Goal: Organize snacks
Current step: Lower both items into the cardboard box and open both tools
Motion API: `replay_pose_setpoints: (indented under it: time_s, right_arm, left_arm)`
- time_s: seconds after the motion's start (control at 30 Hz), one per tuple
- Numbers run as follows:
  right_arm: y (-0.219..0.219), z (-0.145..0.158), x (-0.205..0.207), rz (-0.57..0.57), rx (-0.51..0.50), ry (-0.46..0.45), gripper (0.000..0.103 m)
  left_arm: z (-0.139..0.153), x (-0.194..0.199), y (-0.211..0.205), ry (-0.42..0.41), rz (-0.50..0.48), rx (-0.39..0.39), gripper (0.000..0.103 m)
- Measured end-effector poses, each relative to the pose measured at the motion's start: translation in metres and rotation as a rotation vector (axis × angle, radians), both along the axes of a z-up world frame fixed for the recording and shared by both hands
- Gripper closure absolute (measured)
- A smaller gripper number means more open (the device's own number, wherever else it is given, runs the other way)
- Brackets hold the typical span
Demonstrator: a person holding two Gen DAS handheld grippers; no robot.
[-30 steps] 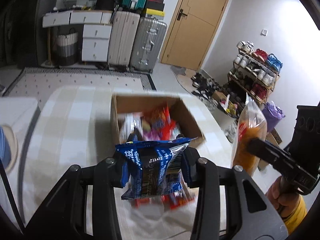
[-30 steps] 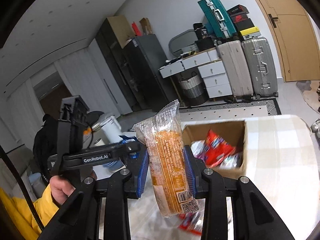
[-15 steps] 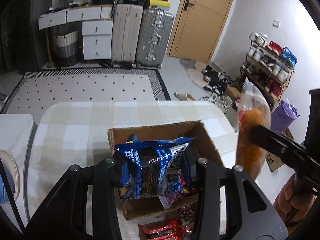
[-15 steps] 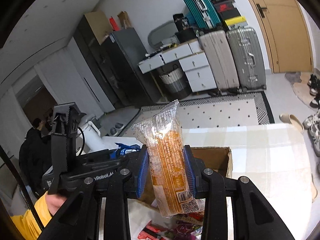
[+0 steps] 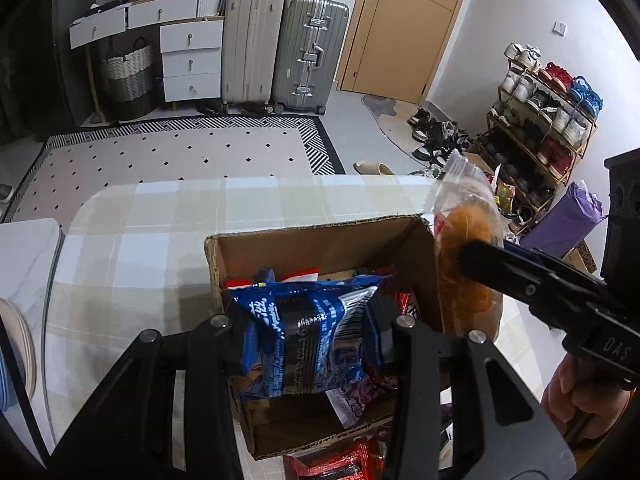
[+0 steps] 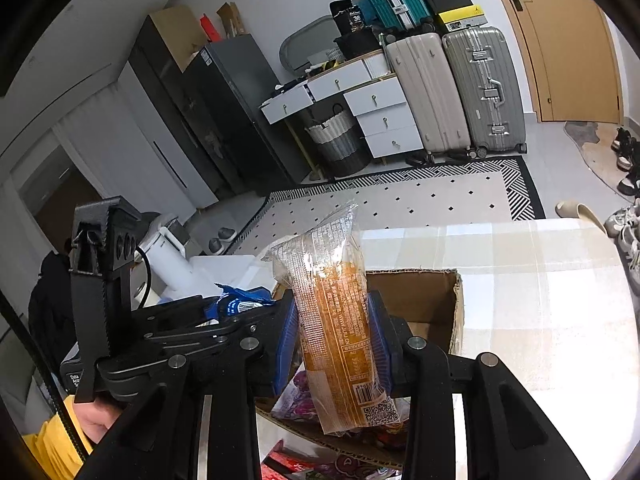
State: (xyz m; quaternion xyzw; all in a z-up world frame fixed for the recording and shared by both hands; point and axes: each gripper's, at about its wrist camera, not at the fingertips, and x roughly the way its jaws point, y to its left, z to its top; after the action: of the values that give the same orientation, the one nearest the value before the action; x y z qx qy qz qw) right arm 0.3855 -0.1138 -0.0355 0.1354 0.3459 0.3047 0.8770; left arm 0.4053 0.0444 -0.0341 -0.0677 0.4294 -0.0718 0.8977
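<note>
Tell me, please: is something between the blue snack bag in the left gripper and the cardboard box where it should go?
Nothing visible blocks it. The blue snack bag, held by the left gripper, hangs over the open cardboard box, which has no lid. Other snack packets already lie inside, under it.

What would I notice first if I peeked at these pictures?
Probably the two snacks held up in black grippers: a blue packet in the left gripper, over an open cardboard box of snacks, and a long orange packet standing upright in the right gripper. Behind the checked table stand two big suitcases.
</note>
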Motion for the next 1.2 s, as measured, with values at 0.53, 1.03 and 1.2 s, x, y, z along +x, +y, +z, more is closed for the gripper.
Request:
replay_pose_setpoints:
  time_s: [0.53, 1.03, 1.2]
  right_arm:
    - [0.005, -0.007, -0.008, -0.008, -0.063, -0.016, 0.069]
    - [0.001, -0.004, -0.009, -0.03, -0.068, -0.023, 0.069]
    - [0.001, 0.0, -0.013, -0.021, -0.056, -0.028, 0.069]
  left_arm:
    - [0.005, -0.013, -0.004, -0.022, -0.023, 0.013, 0.06]
    - [0.027, -0.027, 0.002, -0.058, 0.0, 0.048, 0.033]
    - [0.032, -0.036, 0.009, -0.057, 0.014, 0.042, 0.033]
